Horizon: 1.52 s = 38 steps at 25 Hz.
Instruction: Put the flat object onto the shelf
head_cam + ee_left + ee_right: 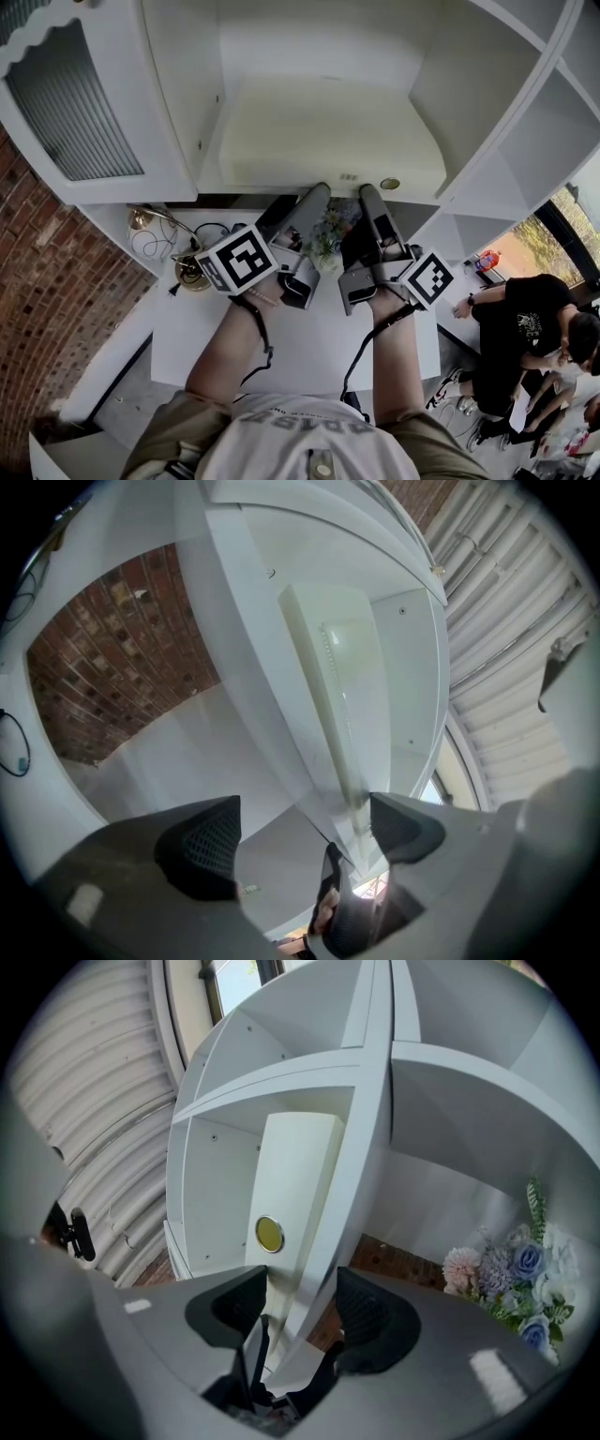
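Note:
A cream flat object [328, 131] lies on the shelf of the white cabinet's middle compartment [187, 94], its front edge at the shelf's rim. Both grippers reach up to that edge. My left gripper [317, 192] is open; in its own view its jaws [300, 832] stand wide apart, and the object's thin edge [323, 686] meets only the right-hand finger [403, 827]. My right gripper [368, 192] is open too. Its jaws [302, 1312] straddle the object's end [295, 1176] and the shelf board [361, 1176], with a gap showing under the board.
Artificial flowers [328, 234] stand on the white table [309, 347] under the shelf, also in the right gripper view as flowers [525, 1269]. A brass lamp with cables [159, 230] sits at the left. A ribbed-glass door [70, 103] hangs open left; people sit at the right [534, 328].

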{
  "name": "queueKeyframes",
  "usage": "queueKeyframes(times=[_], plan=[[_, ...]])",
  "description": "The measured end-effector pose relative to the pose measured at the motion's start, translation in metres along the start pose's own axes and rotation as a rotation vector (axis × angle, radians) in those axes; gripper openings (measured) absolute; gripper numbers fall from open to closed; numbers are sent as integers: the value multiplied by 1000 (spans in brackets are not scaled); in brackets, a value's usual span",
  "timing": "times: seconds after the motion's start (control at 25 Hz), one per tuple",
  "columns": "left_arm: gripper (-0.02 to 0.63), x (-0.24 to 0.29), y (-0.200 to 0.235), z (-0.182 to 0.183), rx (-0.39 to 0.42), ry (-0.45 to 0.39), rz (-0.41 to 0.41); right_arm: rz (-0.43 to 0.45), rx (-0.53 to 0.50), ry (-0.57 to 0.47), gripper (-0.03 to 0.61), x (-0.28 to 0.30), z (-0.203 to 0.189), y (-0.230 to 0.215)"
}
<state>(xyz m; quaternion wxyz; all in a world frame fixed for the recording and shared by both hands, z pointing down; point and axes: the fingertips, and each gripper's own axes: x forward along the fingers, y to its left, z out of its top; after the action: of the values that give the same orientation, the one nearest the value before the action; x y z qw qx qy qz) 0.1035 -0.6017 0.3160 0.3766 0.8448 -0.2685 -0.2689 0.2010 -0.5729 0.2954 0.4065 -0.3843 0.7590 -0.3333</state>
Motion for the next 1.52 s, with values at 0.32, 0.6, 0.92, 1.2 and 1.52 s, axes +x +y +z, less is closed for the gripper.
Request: queueKeyframes(times=[0.32,0.6,0.92,1.2,1.52], plan=[[442,-7,-3,-2,23,3,30,-7,1,-4,238,-7,-1,5],[442,-29,-7,-13,183,31,90,-31,-84,11,238,-28,-7,10],[419,-60,-27,-31,525,76,174,-62,-384,49,238,-59,-23,35],[388,-91,-42,-47,718,88,232,-151,-648,79,238,-95,-35,43],[374,-124,-57,-64,871,68,304,-212,-806,94,238,-135,-44,48]])
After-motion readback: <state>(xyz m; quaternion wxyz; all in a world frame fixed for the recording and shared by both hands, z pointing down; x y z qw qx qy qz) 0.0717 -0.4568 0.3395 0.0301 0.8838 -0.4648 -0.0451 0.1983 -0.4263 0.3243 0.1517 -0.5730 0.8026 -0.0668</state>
